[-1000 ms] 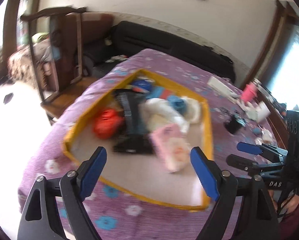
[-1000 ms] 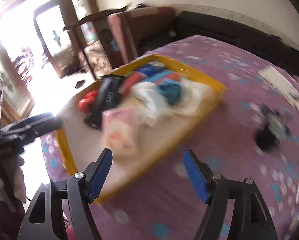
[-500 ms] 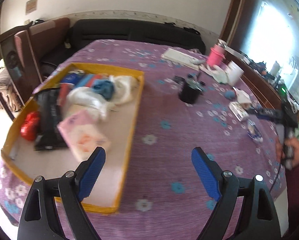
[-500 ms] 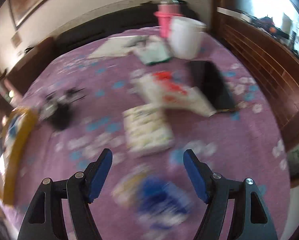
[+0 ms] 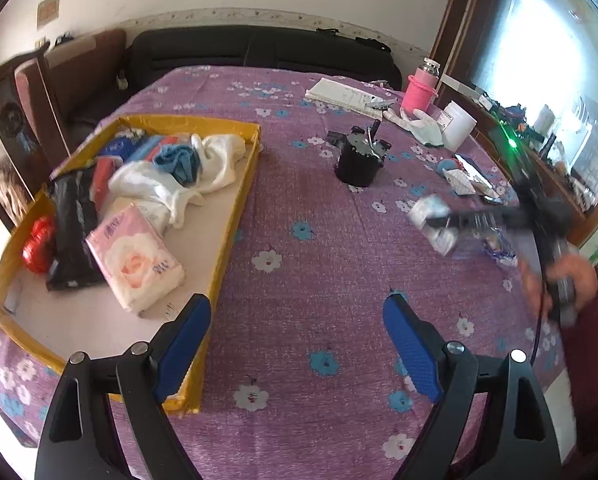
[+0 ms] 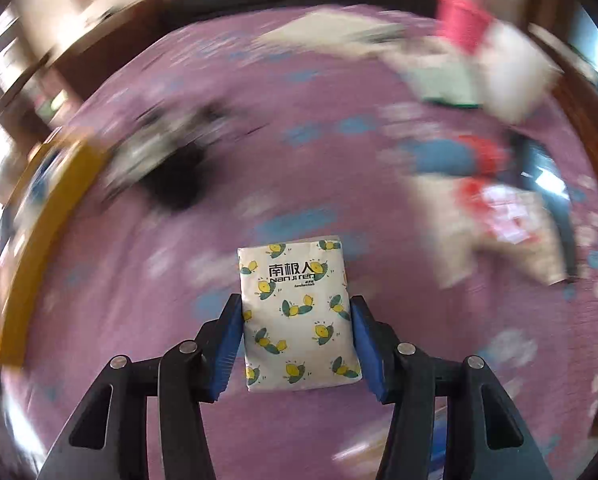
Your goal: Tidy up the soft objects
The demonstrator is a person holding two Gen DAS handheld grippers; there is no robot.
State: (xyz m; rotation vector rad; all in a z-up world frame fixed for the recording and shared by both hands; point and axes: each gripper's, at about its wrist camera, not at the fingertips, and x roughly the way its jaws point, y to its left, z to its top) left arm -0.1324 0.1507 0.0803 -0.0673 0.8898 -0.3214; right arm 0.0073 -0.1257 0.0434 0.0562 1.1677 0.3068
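My right gripper has its jaws closing, both blue pads against the sides of a white tissue pack with lemon print; the pack is sharp while the table behind it streaks past. The left wrist view shows that gripper blurred at the right, carrying the pack in a person's hand. My left gripper hangs open and empty over the purple cloth beside the yellow tray. The tray holds a pink tissue pack, white cloth, blue cloth, a black packet and a red item.
A black pot stands mid-table. At the back right are a pink bottle, a white jar, a white glove and papers. More small packs lie near the right edge. A dark sofa runs behind.
Both views swung from the tray toward the table's right side. The right gripper went from open over loose packs to closed around the lemon tissue pack. The left gripper stayed open.
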